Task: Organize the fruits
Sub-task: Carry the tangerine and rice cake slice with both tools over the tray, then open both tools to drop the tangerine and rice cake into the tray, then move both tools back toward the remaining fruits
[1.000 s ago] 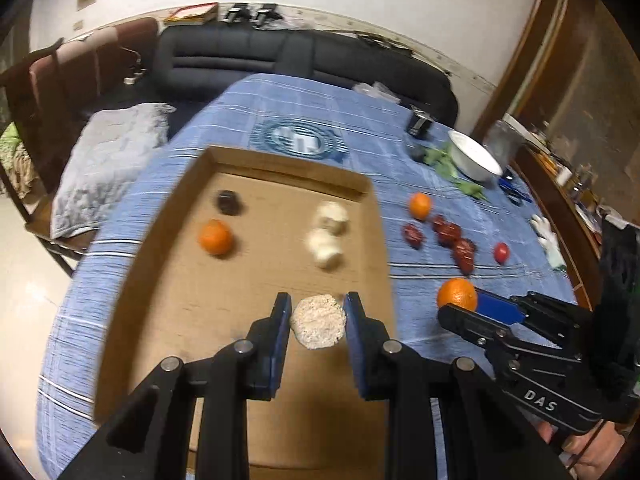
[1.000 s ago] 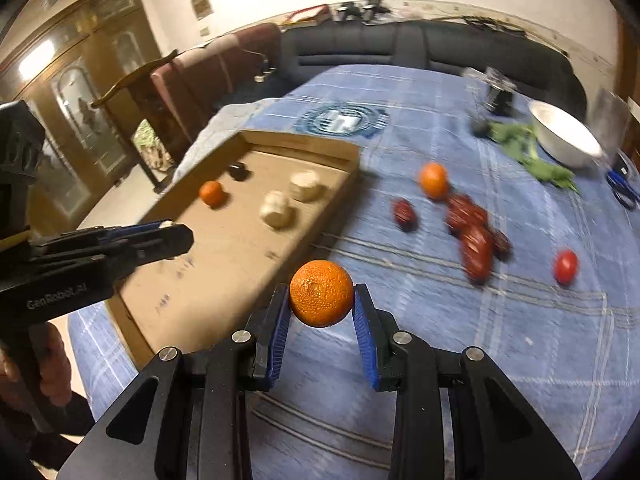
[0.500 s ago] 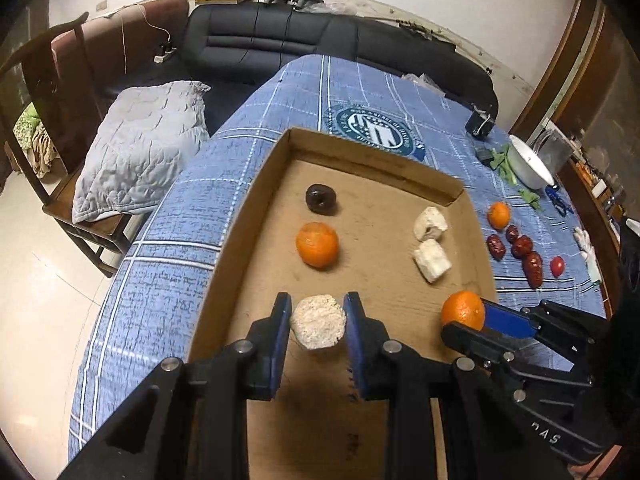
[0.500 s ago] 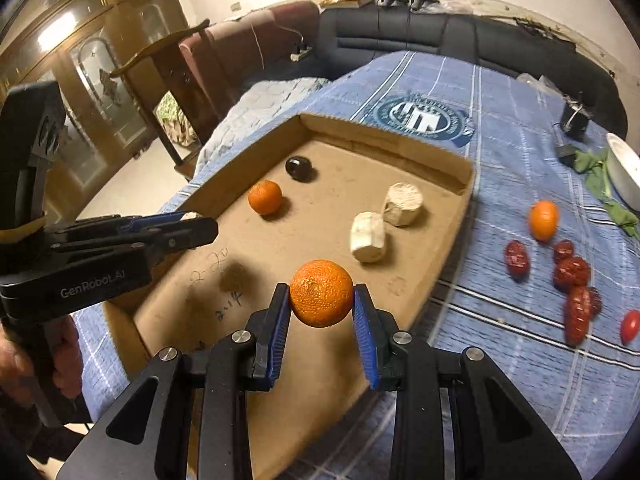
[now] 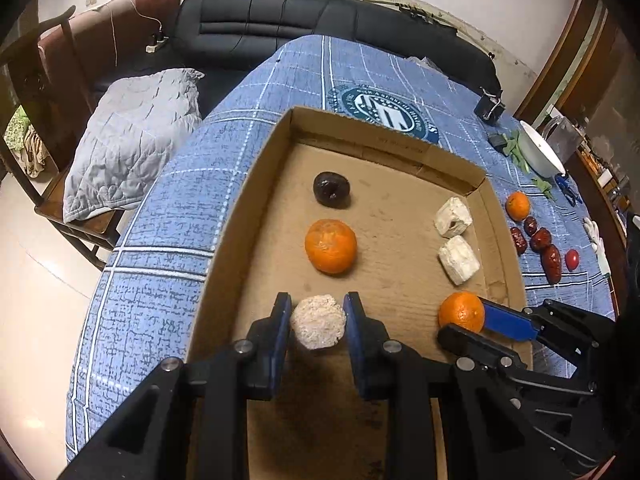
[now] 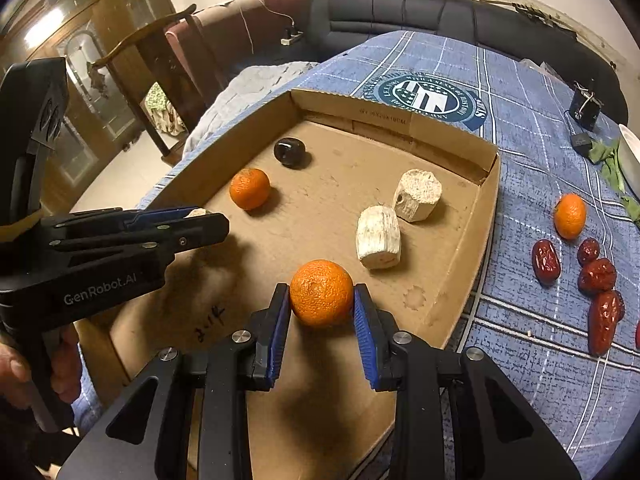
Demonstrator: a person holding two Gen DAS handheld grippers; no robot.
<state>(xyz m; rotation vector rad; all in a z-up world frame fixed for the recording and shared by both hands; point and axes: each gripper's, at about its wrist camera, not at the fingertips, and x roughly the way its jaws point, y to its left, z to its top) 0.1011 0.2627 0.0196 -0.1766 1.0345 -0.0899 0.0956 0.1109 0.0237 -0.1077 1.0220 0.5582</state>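
Note:
My left gripper [image 5: 318, 322] is shut on a pale rough chunk [image 5: 318, 322] and hangs low over the near part of the cardboard tray [image 5: 256, 184]. My right gripper [image 6: 321, 304] is shut on an orange [image 6: 321, 293] over the tray's near right. That held orange [image 5: 461, 311] also shows in the left wrist view. On the tray floor lie an orange [image 5: 330, 246], a dark round fruit [image 5: 331, 189] and two pale chunks [image 5: 453, 217] [image 5: 459, 260]. Right of the tray, on the blue cloth, sit another orange [image 6: 569, 216] and several red dates [image 6: 546, 255].
A white bowl [image 5: 540, 152] with green leaves stands at the table's far right. A small red fruit [image 5: 571, 259] lies beyond the dates. A black sofa [image 5: 320, 20] and a chair with a grey cushion [image 5: 128, 136] stand past the table's edge. A hand [image 6: 24, 372] holds the left gripper's handle.
Both grippers have moved left over the tray and sunk lower, each still holding its piece. The right one came from above the cloth to above the tray floor.

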